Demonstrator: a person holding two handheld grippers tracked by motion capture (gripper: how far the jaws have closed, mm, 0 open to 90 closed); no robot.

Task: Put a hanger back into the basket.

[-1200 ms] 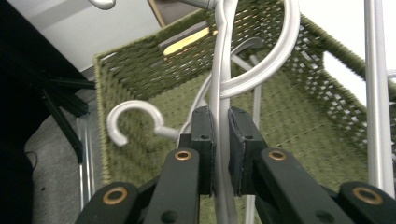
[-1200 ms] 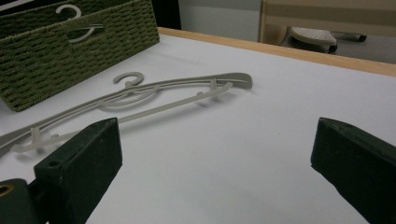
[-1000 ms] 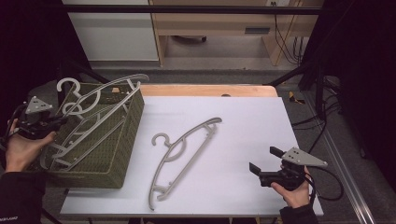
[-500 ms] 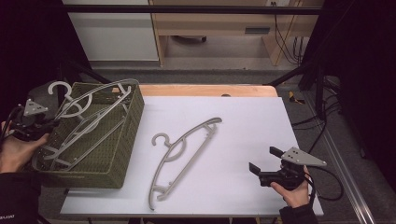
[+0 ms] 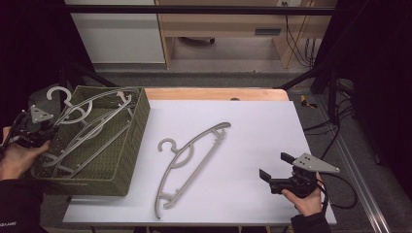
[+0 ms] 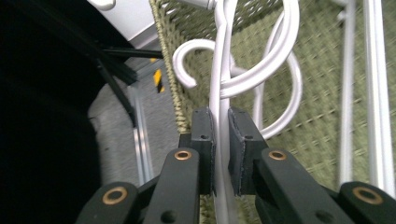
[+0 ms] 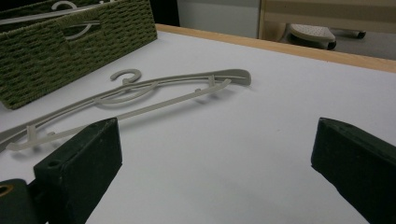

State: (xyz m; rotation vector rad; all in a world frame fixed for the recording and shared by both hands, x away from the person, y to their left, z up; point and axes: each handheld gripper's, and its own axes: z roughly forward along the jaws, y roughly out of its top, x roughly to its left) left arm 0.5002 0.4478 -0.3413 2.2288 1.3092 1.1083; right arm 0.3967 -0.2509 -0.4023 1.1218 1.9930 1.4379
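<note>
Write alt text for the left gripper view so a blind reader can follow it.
The left claw is shut on a thin pale grey plastic hanger, its black pads pinching the hanger's bar. Behind it lies the woven olive-green basket, holding more hanger bars and a curled hook at the basket's rim.

Left gripper [image 5: 30,130] clamped, right gripper [image 5: 275,169] wide open.
Left hand [image 5: 17,158] far left; right hand [image 5: 305,198] low right.

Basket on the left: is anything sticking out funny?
Yes. One grey hanger lies slanted across the green basket, its hook poking over the far left rim. The left gripper is clamped on its bar.
</note>
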